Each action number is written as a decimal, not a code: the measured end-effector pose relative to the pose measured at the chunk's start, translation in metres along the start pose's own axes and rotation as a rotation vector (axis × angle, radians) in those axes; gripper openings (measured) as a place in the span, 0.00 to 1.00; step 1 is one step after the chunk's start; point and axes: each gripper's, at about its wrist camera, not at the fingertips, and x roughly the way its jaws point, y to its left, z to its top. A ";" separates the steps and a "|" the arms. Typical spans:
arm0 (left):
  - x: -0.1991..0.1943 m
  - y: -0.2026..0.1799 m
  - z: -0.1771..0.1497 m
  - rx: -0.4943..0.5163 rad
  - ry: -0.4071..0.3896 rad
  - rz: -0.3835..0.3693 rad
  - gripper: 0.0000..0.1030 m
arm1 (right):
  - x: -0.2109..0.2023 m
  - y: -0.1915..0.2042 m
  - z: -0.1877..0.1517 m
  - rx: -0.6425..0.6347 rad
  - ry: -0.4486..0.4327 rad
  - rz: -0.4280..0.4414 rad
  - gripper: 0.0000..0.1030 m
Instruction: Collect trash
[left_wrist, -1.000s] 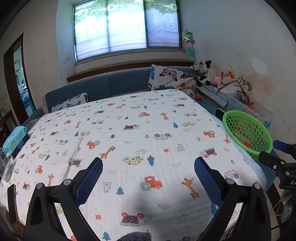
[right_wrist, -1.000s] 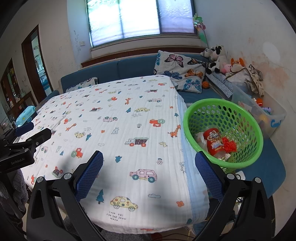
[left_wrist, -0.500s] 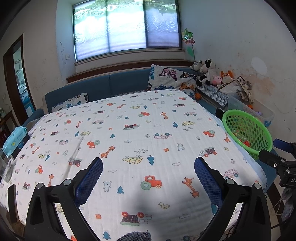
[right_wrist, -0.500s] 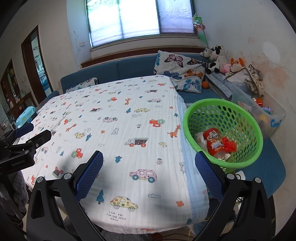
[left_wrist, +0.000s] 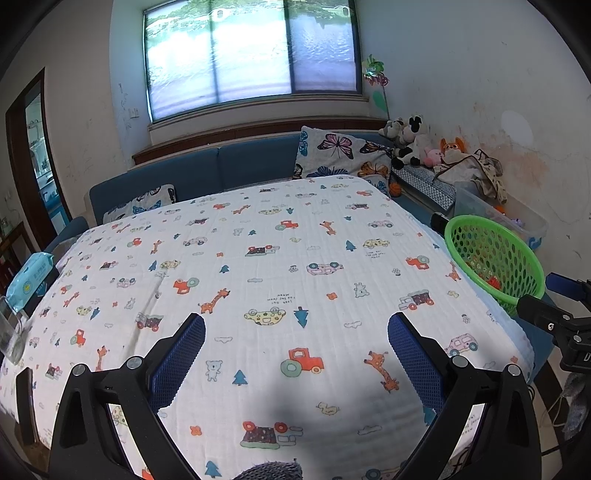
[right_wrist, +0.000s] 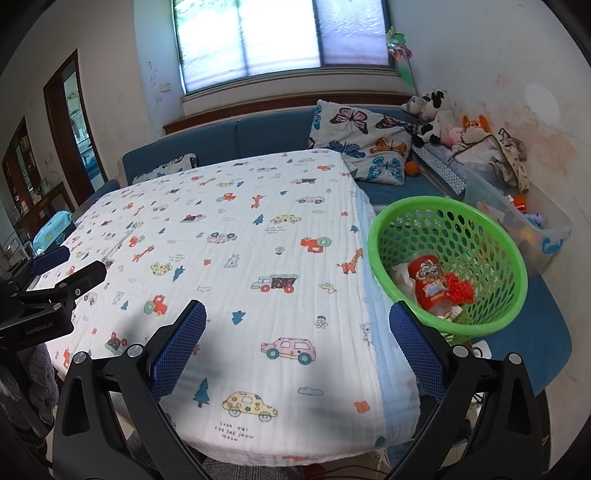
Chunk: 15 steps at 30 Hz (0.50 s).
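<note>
Fingers (left_wrist: 192, 339) spread wide on both the left gripper (left_wrist: 295, 332) and right gripper (right_wrist: 297, 321), holding nothing, hovering over the patterned tablecloth (right_wrist: 258, 229). Beyond the table's right edge, green basket (right_wrist: 384, 258) tilted toward it, probably for easy drops, already holding trash (right_wrist: 430, 282): red wrapper, crumpled scraps.
</note>
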 end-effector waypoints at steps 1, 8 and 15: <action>0.000 0.000 0.000 0.001 0.000 0.001 0.93 | 0.000 0.000 0.000 0.001 0.000 -0.001 0.96; 0.000 0.000 0.000 0.000 0.000 0.002 0.93 | 0.000 0.001 0.000 0.001 0.001 0.001 0.96; 0.001 0.000 0.000 -0.001 0.001 0.002 0.93 | 0.001 0.001 -0.001 0.000 0.001 0.002 0.96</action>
